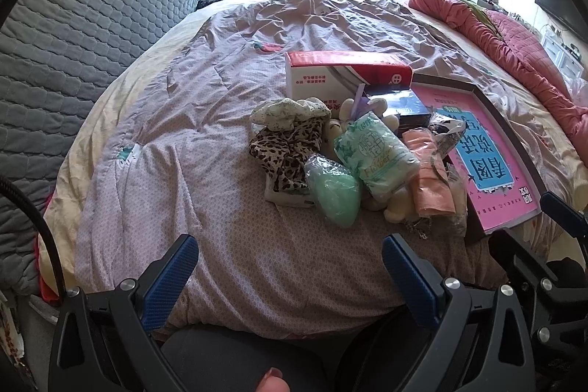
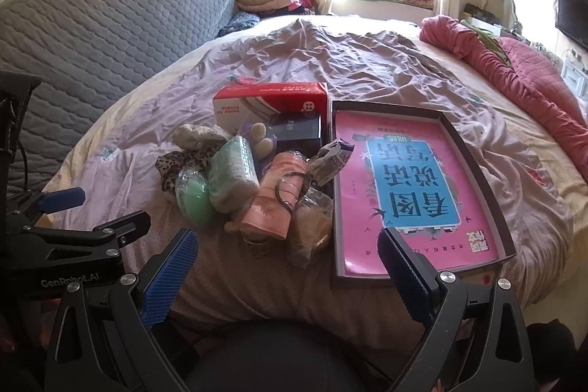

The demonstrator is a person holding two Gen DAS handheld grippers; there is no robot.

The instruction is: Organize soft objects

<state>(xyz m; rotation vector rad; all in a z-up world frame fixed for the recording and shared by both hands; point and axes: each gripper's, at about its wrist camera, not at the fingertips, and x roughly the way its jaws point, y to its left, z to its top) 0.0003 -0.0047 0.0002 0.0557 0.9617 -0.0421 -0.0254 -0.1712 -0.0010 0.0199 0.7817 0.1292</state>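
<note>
Soft pile (image 1: 338, 164) heaped mid-bed, just left of shallow tray (image 2: 474, 149), likely the sorting spot. Left gripper (image 1: 290, 263) and right gripper (image 2: 286, 256) hovering near the bed edge, jaws spread wide, empty, apparently poised for a first pick.

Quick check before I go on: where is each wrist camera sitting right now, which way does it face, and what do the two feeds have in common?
Left wrist: low at the bed's near edge, facing the pile of soft items; shows the open left gripper, a fingertip below, the right gripper at the right edge.
Right wrist: beside it, further right, facing the pink book in its shallow box; shows the open right gripper, the left gripper at left.
Shared: pile, red-and-white box, book, pink quilt, window.
</note>
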